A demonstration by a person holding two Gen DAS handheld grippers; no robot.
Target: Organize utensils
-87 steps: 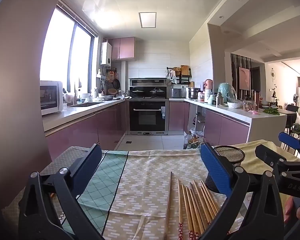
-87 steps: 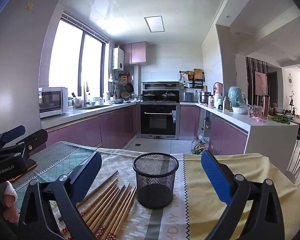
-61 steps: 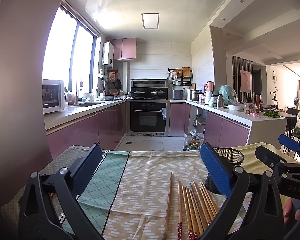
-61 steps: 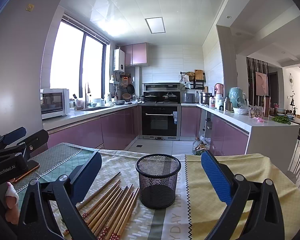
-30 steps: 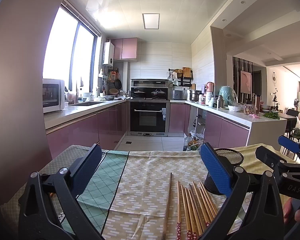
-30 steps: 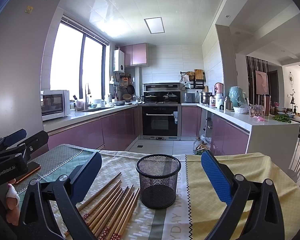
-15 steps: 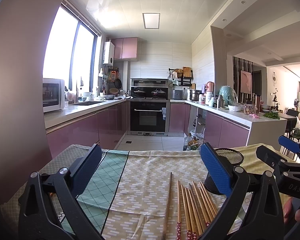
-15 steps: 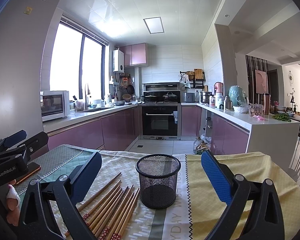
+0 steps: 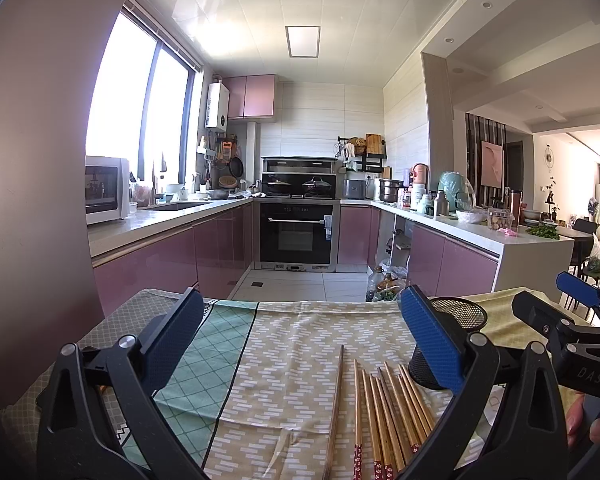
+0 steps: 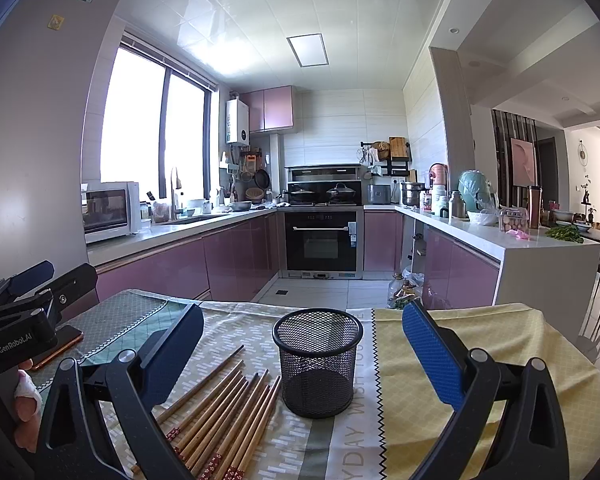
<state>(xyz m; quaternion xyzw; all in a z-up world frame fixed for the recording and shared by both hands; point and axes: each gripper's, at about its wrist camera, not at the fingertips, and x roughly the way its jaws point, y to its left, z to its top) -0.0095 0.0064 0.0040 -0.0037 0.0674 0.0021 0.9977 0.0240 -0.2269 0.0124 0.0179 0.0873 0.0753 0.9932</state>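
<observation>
Several wooden chopsticks (image 9: 384,412) with red patterned ends lie side by side on the cloth-covered table; in the right wrist view the chopsticks (image 10: 228,412) lie left of a black mesh cup (image 10: 317,362). The cup (image 9: 456,316) stands upright and empty, partly behind my left gripper's right finger. My left gripper (image 9: 300,336) is open and empty above the cloth, with the chopsticks below its right side. My right gripper (image 10: 302,344) is open and empty, with the cup between its fingers further ahead.
The table carries a green checked cloth (image 9: 204,360), a beige patterned cloth (image 9: 296,368) and a yellow cloth (image 10: 472,352). A phone (image 10: 58,346) lies at the left. Beyond the far table edge is a kitchen with purple cabinets and an oven (image 10: 320,240).
Both grippers have stayed almost still and open; the views drifted only slightly. The chopsticks and cup have not moved.
</observation>
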